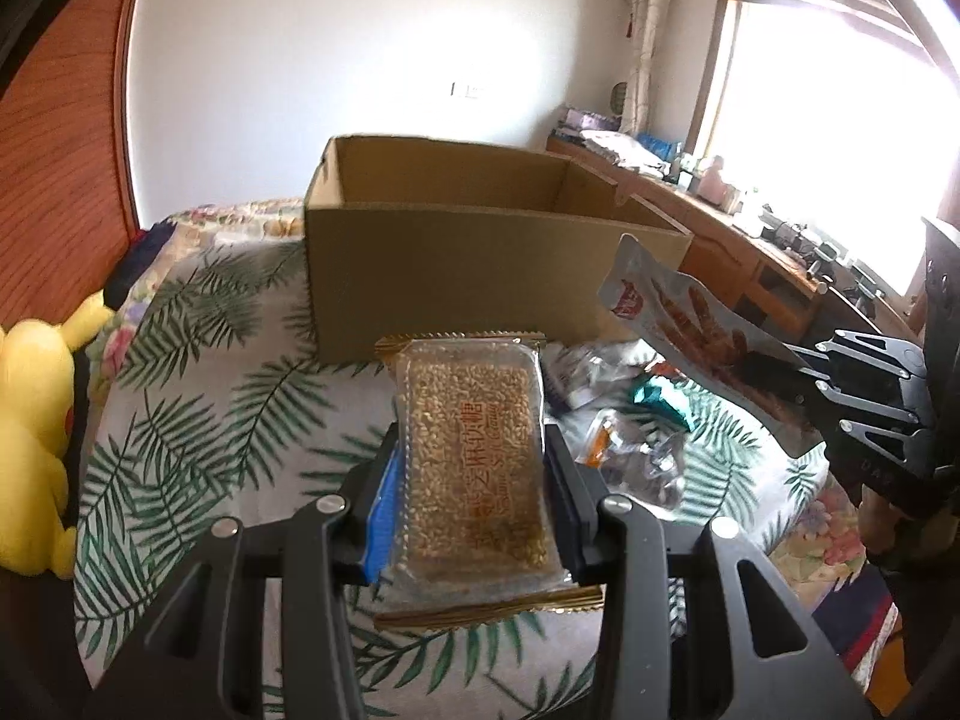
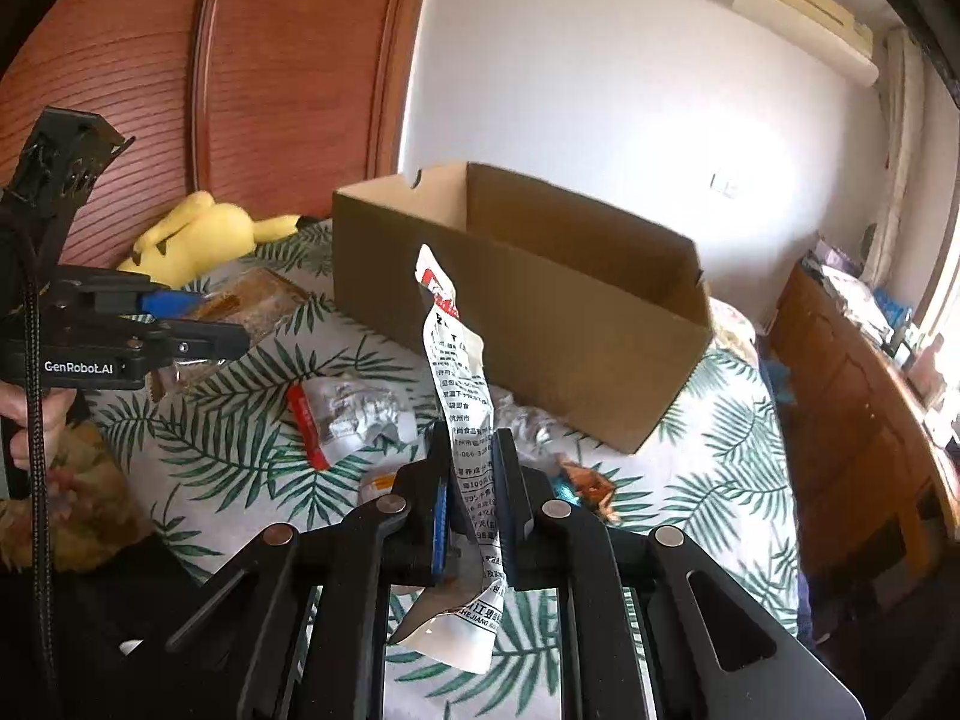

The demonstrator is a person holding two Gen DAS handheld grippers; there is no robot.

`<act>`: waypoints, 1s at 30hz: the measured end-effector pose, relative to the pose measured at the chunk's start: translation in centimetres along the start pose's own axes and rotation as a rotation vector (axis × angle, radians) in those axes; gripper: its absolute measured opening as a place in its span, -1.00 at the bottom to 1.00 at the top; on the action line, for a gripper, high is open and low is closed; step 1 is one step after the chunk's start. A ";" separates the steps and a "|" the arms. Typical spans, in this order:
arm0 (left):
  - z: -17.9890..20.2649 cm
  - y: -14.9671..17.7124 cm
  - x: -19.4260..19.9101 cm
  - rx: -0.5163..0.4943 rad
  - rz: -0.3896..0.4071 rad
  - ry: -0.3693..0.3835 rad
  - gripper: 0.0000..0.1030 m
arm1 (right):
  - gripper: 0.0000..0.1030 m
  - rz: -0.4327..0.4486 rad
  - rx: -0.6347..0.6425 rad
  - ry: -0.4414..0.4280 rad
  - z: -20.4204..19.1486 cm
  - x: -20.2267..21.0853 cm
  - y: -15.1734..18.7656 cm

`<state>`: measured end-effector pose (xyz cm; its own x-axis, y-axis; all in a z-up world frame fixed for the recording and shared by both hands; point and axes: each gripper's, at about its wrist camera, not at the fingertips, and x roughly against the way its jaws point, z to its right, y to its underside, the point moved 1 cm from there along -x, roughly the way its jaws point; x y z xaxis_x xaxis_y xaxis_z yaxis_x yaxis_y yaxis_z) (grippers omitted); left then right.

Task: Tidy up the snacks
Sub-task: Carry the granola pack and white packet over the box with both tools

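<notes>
In the left wrist view my left gripper (image 1: 474, 447) is shut on a clear packet of sesame candy (image 1: 474, 414) with gold edges, held above the leaf-print bedcover (image 1: 228, 396). Just beyond it stands an open cardboard box (image 1: 480, 252). At the right, my right gripper (image 1: 798, 378) holds a grey snack pouch (image 1: 678, 312) near the box's front corner. In the right wrist view the right gripper (image 2: 474, 456) is shut on that pouch (image 2: 459, 360), its printed back standing upright before the box (image 2: 522, 300). The left gripper (image 2: 210, 324) with its sesame packet (image 2: 258, 300) is at the left.
Several loose snack packets (image 1: 630, 426) lie on the bed in front of the box, among them a red-edged one (image 2: 348, 414). A yellow plush toy (image 2: 198, 234) lies by the wooden headboard (image 2: 270, 72). A cluttered wooden desk (image 1: 750, 246) runs under the window.
</notes>
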<state>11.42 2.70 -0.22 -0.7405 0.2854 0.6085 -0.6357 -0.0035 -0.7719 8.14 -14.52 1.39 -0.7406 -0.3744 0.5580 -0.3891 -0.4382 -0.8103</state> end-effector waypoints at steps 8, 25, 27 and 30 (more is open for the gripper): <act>2.3 -3.2 -0.4 -0.039 0.033 0.012 -0.20 | -0.79 0.036 -0.004 0.044 2.2 1.6 -1.2; 4.4 -8.3 -1.6 -0.122 0.055 -0.028 -0.20 | -0.79 0.067 -0.011 0.104 5.6 1.9 -4.0; 4.2 -8.8 -2.1 -0.121 0.051 -0.026 -0.20 | -0.79 0.065 -0.011 0.107 5.8 1.6 -4.3; 3.8 -9.5 -3.1 -0.124 0.039 -0.036 -0.20 | -0.79 0.061 0.003 0.117 6.0 1.0 -4.8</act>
<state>18.91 -1.74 5.95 -0.7731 0.2529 0.5817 -0.5757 0.1052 -0.8109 12.49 -17.68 6.93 -0.8216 -0.3023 0.4833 -0.3403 -0.4200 -0.8413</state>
